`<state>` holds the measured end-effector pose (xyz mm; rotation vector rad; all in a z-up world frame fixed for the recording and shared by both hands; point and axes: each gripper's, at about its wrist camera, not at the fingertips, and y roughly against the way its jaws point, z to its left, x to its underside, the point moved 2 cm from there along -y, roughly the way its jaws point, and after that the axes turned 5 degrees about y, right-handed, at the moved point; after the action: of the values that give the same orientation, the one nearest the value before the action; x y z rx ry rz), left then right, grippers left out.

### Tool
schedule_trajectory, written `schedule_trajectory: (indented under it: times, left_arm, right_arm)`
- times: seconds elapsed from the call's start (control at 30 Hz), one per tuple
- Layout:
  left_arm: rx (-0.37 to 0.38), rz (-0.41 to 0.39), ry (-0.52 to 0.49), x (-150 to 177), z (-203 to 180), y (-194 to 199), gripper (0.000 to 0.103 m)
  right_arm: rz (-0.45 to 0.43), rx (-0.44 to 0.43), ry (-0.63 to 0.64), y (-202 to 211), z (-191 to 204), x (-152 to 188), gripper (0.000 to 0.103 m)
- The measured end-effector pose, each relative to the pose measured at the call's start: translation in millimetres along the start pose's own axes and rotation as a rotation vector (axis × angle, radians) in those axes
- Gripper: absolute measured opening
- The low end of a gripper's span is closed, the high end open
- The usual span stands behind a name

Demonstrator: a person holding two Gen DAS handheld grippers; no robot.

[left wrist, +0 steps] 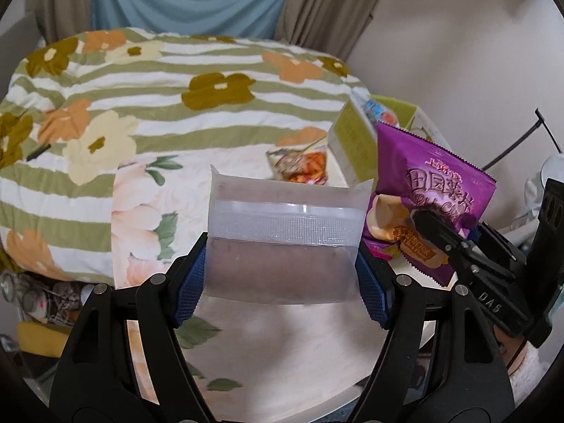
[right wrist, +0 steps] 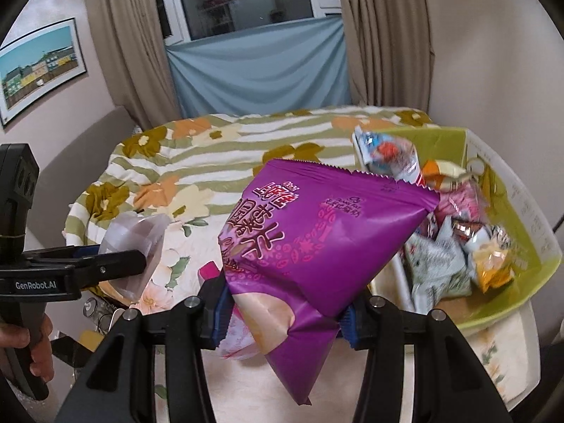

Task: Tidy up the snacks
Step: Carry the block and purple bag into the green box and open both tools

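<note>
My left gripper [left wrist: 282, 275] clamps a clear pouch [left wrist: 285, 239] above the bed [left wrist: 141, 105], my right gripper [right wrist: 282, 312] pinches a purple chip bag [right wrist: 317, 246] low near the green box [right wrist: 521, 246] — it could slip or get crushed.

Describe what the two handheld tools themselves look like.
Both are matte black, with angular linkage arms, silver pivot pins and blue textured finger pads. The left tool carries white "GenRobot.AI" lettering; the right tool shows "DAS". A bare hand grips the left handle.
</note>
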<state>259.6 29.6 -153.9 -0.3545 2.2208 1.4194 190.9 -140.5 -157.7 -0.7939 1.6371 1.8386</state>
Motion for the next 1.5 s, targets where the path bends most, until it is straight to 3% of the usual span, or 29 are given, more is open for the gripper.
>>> schedule_trajectory:
  times: [0.2, 0.57, 0.83, 1.1, 1.27, 1.37, 1.5]
  left_arm:
    - [-0.005, -0.056, 0.034, -4, -40, 7, 0.073]
    - [0.003, -0.111, 0.01, -22, -135, -12, 0.073]
    - [0.019, -0.083, -0.004, -31, -214, -65, 0.073]
    - [0.017, 0.016, -0.058, -16, -273, -123, 0.073]
    - [-0.039, 0.08, -0.086, 0, -284, -148, 0.078]
    - [-0.062, 0.087, -0.082, 8, -279, -148, 0.093]
    - [-0.078, 0.078, -0.052, 10, -262, -139, 0.095]
  right_arm:
    - [-0.058, -0.039, 0.068, 24, -26, -16, 0.046]
    - [-0.105, -0.038, 0.052, 54, -108, -32, 0.046]
    - [-0.072, -0.007, 0.011, 59, -185, -36, 0.046]
    - [-0.02, 0.006, -0.028, 55, -238, -30, 0.046]
    - [0.007, -0.006, -0.071, 48, -254, -28, 0.046]
    - [0.02, -0.018, -0.085, 43, -261, -27, 0.046]
    - [0.035, -0.039, -0.106, 38, -263, -21, 0.046]
